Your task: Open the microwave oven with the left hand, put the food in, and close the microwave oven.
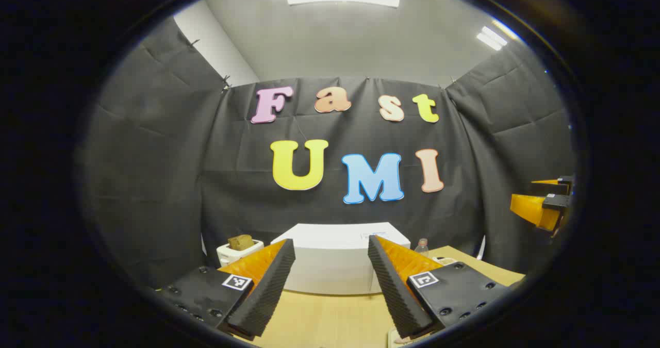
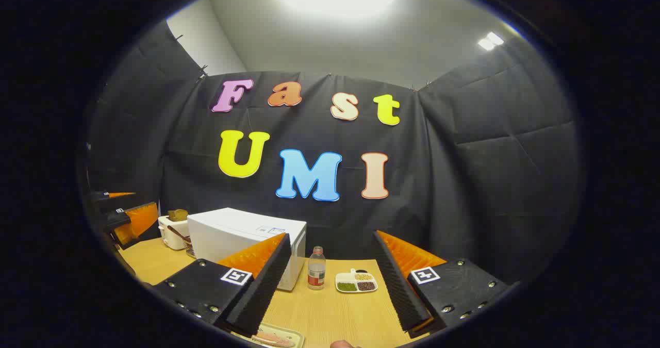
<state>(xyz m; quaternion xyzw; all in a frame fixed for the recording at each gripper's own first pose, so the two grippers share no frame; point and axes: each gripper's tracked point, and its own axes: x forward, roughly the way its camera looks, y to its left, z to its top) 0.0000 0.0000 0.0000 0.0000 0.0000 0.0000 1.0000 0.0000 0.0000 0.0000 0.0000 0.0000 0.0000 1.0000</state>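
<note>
A white microwave oven [image 1: 330, 258] stands at the back of the wooden table [image 1: 319, 317], its door shut as far as I can tell. My left gripper [image 1: 330, 243] hovers in front of it, open, nothing between its fingers. In the right gripper view the microwave [image 2: 237, 237] is at the left, and a pale tray with pinkish food [image 2: 273, 336] lies at the bottom edge, just below my right gripper [image 2: 331, 236], which is open and holds nothing. Each gripper also appears in the other's view: the right gripper [image 1: 544, 203] far right, the left gripper [image 2: 129, 216] far left.
A white toaster [image 2: 172, 230] with bread in it stands left of the microwave. To the microwave's right are a small clear bottle [image 2: 316, 268] and a white divided dish [image 2: 356, 282] of grains. Black cloth walls close the booth behind and at both sides.
</note>
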